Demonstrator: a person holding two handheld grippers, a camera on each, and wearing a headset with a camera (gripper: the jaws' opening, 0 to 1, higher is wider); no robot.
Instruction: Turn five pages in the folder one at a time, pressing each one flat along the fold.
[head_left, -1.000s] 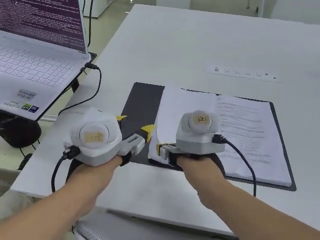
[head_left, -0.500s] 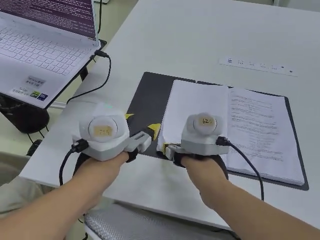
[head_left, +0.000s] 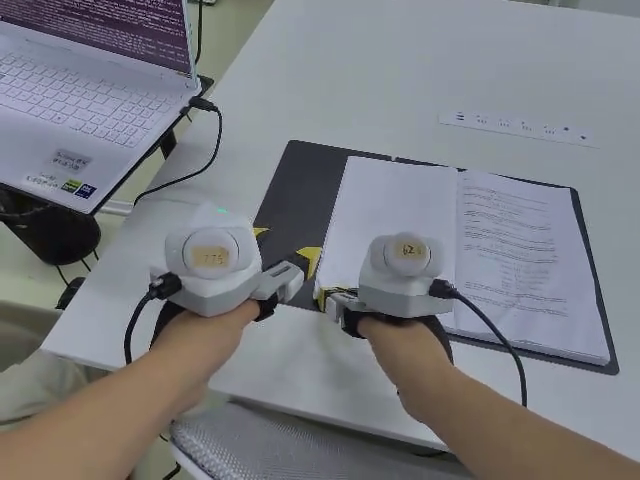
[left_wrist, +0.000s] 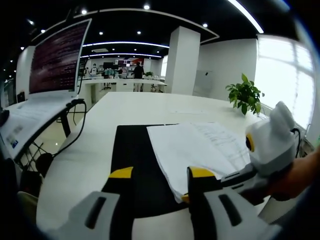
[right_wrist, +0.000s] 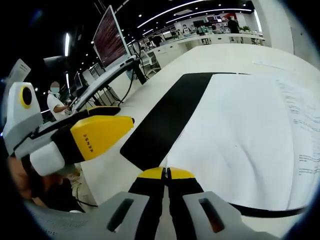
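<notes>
A black folder (head_left: 295, 195) lies open on the white table. A blank white page (head_left: 390, 220) rests over its left half and a printed page (head_left: 520, 260) covers the right. My right gripper (head_left: 325, 297) points left at the blank page's near left corner. In the right gripper view its jaws (right_wrist: 167, 173) are shut, with that corner of the page (right_wrist: 240, 125) between the tips. My left gripper (head_left: 285, 247) hovers over the folder's bare black cover just left of the page. It stands open (left_wrist: 161, 173) with nothing between its jaws.
An open laptop (head_left: 80, 90) sits at the far left with a black cable (head_left: 190, 165) trailing towards the folder. A white power strip (head_left: 520, 128) lies beyond the folder. The table's near edge runs just under my hands, above a grey chair seat (head_left: 250, 450).
The head camera has shifted, so the folder sits a little further right in the picture. Both grippers keep about the same places at the page's near left corner.
</notes>
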